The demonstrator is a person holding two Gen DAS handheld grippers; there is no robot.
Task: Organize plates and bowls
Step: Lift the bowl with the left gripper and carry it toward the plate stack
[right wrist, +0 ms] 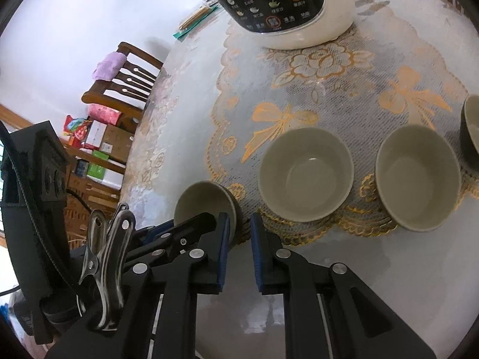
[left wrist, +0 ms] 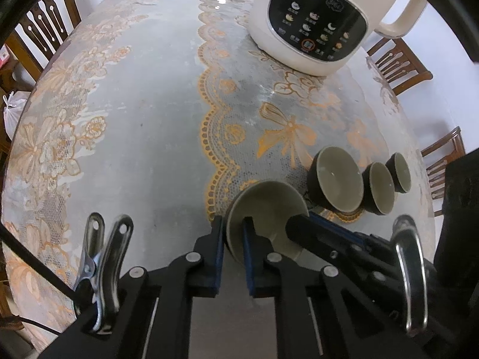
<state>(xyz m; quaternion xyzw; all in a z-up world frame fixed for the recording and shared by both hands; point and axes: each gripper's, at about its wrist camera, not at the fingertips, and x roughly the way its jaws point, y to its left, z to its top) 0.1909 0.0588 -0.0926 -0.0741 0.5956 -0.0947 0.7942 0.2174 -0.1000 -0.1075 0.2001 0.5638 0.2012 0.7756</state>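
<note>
Several dark bowls with grey-green insides stand at the near edge of the table. My left gripper (left wrist: 233,224) is shut on the rim of the nearest bowl (left wrist: 269,206), one pad outside and one inside. My right gripper (right wrist: 241,224) is open, its left pad against the right side of that same bowl (right wrist: 200,200); its arm shows in the left wrist view (left wrist: 326,236). Three more bowls stand in a row to the right: the first (right wrist: 305,173) (left wrist: 336,179), the second (right wrist: 417,176) (left wrist: 380,188), the third (right wrist: 471,128) (left wrist: 399,172).
A white rice cooker (left wrist: 311,21) (right wrist: 284,3) with a black control panel stands behind the bowls on the lace tablecloth (left wrist: 149,125). Wooden chairs (right wrist: 125,80) (left wrist: 398,59) stand around the table. Boxes (right wrist: 98,143) sit on a shelf to the left.
</note>
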